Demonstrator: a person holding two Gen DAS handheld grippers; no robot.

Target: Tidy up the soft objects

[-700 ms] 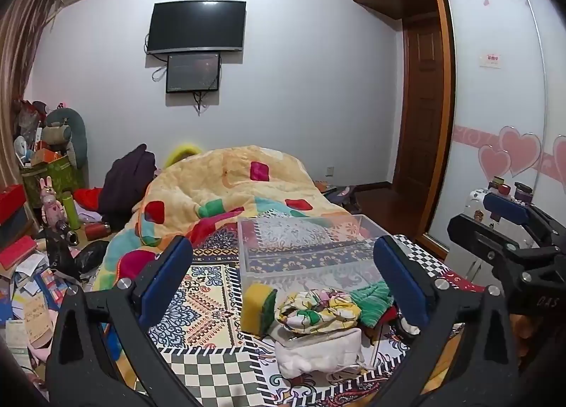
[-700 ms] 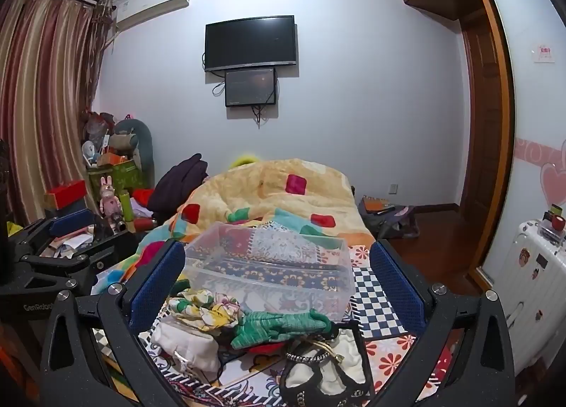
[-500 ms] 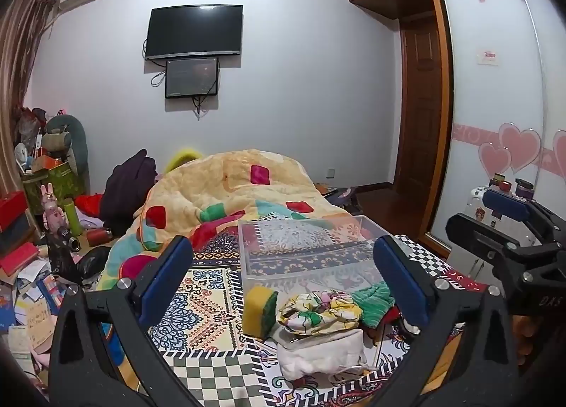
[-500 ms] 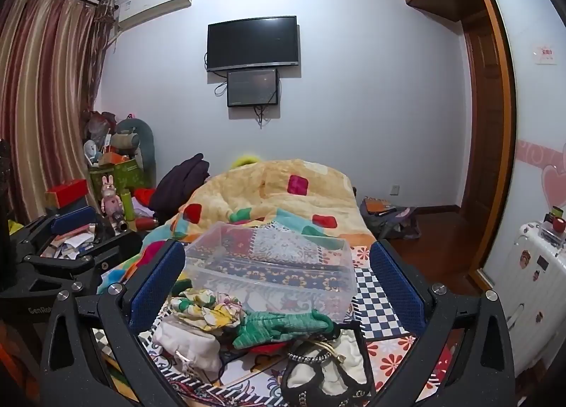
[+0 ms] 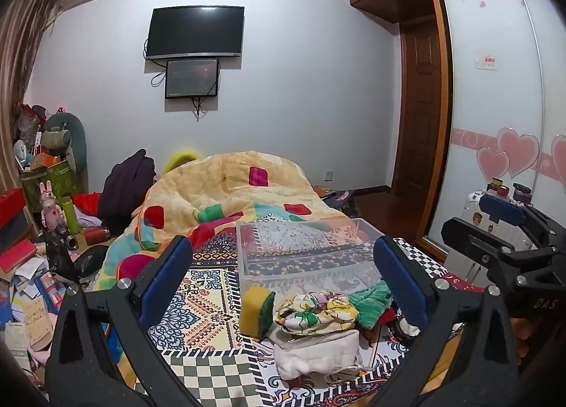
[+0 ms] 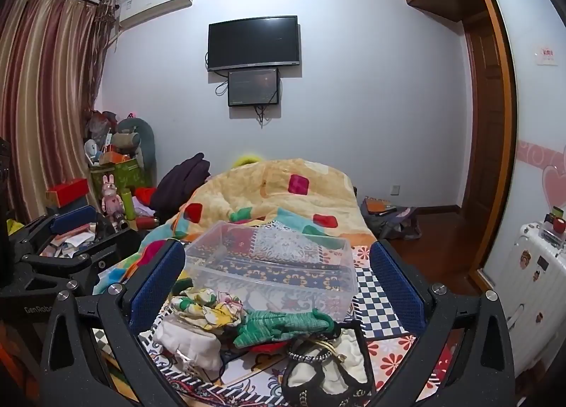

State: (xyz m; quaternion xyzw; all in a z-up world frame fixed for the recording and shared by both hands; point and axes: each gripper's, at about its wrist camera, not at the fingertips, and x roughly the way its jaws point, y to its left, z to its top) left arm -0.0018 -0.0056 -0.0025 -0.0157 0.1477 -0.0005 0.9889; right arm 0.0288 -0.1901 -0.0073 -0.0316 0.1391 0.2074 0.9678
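In the left wrist view, left gripper (image 5: 283, 283) held above the bed (image 5: 198, 304), jaws wide apart and holding nothing, blue pads (image 5: 166, 274) framing the scene. Between them, lying on the patterned bedcover, a small heap of soft things: yellow and green sponge (image 5: 256, 311) standing on its edge at the left, flowered cloth (image 5: 315, 311) bunched beside it, touching, white cloth bundle (image 5: 316, 354) under and in front of the flowered one, green knitted piece (image 5: 373, 304) at the right of the heap. Just behind the heap, clear plastic box (image 5: 304, 247), open on top, with nothing visible inside. Behind the box, a rumpled yellow quilt (image 5: 230, 191) with coloured squares. At the right edge, the right gripper (image 5: 502, 230) seen from the side, well apart from the heap. On the far wall, a dark television (image 5: 196, 32). In the right wrist view, right gripper (image 6: 277, 281) also above the bed, jaws wide and holding nothing. Same heap close in front: flowered cloth (image 6: 205, 304) at the left, white cloth bundle (image 6: 191, 339) below it, green knitted piece (image 6: 279, 324) stretched toward the right, touching the front wall of the clear plastic box (image 6: 272, 265). Nearest to the camera, a black and cream bag (image 6: 325, 371) with a beaded band. At the left edge, the left gripper (image 6: 67, 237) partly visible; from this side cannot tell how its jaws stand. White suitcase (image 6: 530, 286) with stickers at the far right.
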